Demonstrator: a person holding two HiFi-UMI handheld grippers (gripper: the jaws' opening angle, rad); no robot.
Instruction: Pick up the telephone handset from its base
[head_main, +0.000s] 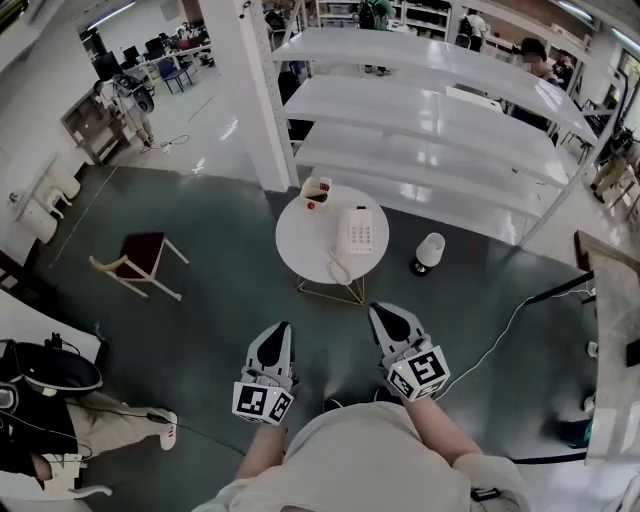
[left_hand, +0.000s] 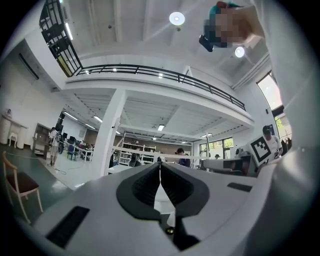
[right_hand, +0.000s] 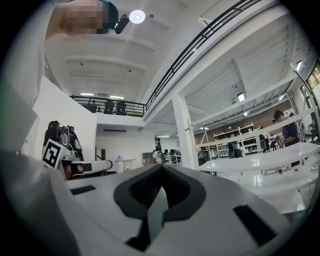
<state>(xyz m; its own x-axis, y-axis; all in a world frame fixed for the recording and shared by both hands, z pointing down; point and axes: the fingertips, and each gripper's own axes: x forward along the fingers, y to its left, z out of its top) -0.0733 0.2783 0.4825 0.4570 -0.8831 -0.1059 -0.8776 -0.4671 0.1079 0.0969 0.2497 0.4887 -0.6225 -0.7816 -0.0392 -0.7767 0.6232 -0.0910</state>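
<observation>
Behind the white shelves (head_main: 430, 110) stands the round surface (head_main: 300, 245), well ahead of me. The phone (head_main: 357, 232) sits on it, handset (head_main: 348, 228) apparently on its base, with the cord (head_main: 341, 270) curling toward the near edge. My left gripper (head_main: 284, 328) and right gripper (head_main: 386, 312) hang level over the floor, both jaws pressed together on nothing. If I arrive with the jaws closed, I'd shove the phone. A quick lift could let the cord drag the light base off the rim.
</observation>
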